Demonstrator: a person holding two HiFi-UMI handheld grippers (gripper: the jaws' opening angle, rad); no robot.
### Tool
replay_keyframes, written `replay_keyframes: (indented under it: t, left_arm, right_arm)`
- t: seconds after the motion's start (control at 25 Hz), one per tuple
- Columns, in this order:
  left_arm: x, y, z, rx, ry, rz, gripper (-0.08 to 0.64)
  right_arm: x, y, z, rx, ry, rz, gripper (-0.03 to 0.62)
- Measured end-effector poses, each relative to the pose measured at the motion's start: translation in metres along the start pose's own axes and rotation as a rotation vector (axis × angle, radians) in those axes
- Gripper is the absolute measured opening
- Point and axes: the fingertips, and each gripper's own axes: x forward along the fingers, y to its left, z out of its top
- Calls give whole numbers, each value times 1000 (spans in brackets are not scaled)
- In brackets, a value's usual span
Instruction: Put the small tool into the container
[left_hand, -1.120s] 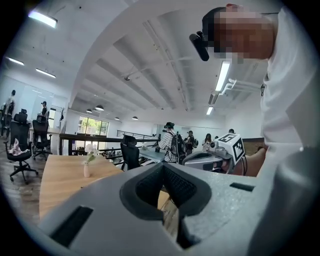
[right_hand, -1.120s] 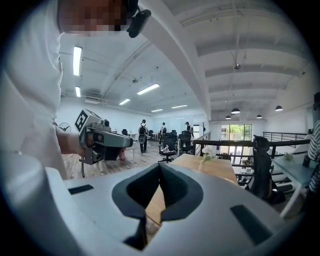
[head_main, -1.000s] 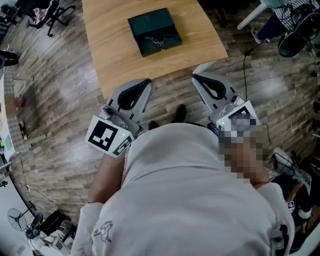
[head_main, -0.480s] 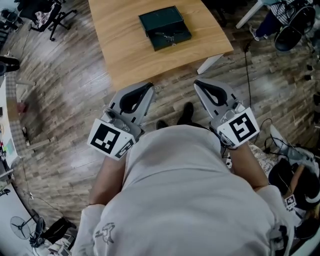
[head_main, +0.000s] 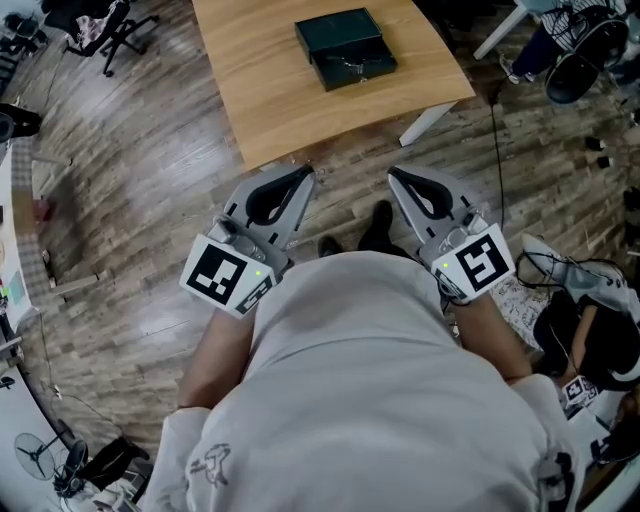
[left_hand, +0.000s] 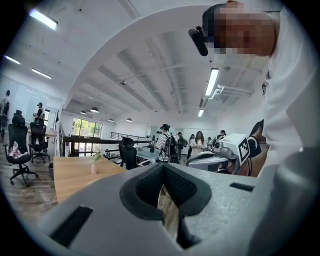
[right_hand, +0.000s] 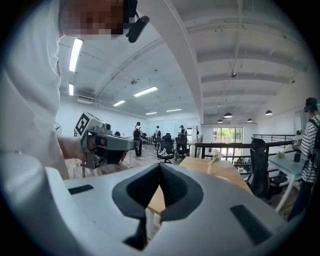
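Shifted since a second ago: the light wooden bench (head_main: 270, 90) and everything on it sit further up and to the right in the head view, while both tongs hang at the same place by the torso, over the grey plank floor (head_main: 140, 200).

Dark green rectangular box, the container (head_main: 338, 33), stands near the middle of the bench, well apart from both tongs.

Small pale metallic tool (head_main: 352, 63) lies at the box's near part. Too small to tell whether it rests on a lid or already inside.

Left tongs (head_main: 304, 175): tips pressed together, nothing between them. Right tongs (head_main: 394, 172): likewise closed and empty.

Handling, judged: the tool looks thin, stiff and light, probably smooth metal, so liable to slip or skate on the box surface. It lies flat and low. Best hold is across its narrow middle, tips brought low, closed slowly.
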Motion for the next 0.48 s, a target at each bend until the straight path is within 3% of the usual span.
replay_keyframes:
  t: [0.48]
  left_arm:
    - [-17, 5, -11, -5, -4, 1, 6]
  right_arm:
    - [11, 13, -3, 0, -10, -5, 6]
